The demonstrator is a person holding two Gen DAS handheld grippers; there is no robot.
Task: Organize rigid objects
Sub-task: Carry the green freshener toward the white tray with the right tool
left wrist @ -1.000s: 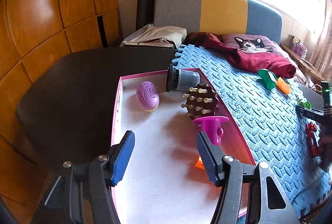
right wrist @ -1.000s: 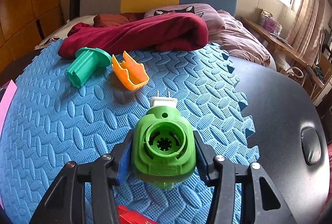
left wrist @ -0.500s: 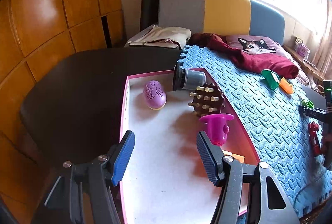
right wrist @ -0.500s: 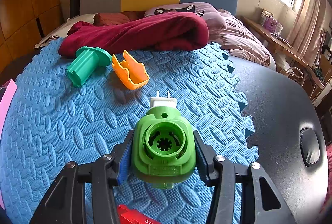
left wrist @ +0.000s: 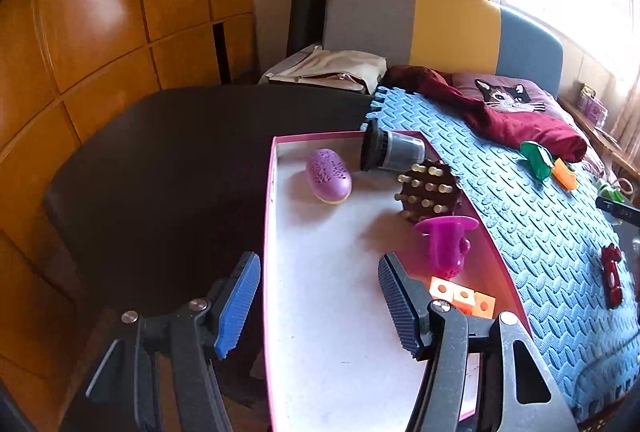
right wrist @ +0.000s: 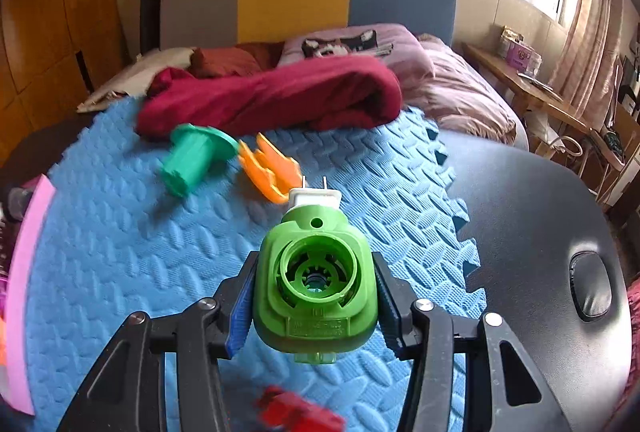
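My right gripper (right wrist: 316, 308) is shut on a green plug-in device (right wrist: 316, 284) with a white two-pin plug, held above the blue foam mat (right wrist: 120, 256). Ahead of it on the mat lie a teal flanged spool (right wrist: 192, 162) and an orange clip (right wrist: 270, 168); a red toy (right wrist: 298, 410) lies below. My left gripper (left wrist: 316, 306) is open and empty over the near end of the pink-rimmed white tray (left wrist: 320, 312). The tray holds a purple egg (left wrist: 329, 176), a dark cup (left wrist: 390, 152) on its side, a brown pegged massager (left wrist: 428, 190), a magenta spool (left wrist: 446, 242) and orange cubes (left wrist: 462, 298).
A dark red cloth (right wrist: 272, 96) and a cat pillow (right wrist: 344, 46) lie at the far end of the mat. A dark table (left wrist: 160, 160) spreads left of the tray, wooden panels (left wrist: 80, 32) beyond it. A black surface (right wrist: 540, 232) lies right of the mat.
The right gripper has risen with the green device, so the mat objects sit lower and farther. The left gripper has shifted left, and the tray now lies more to the right, showing the orange cubes.
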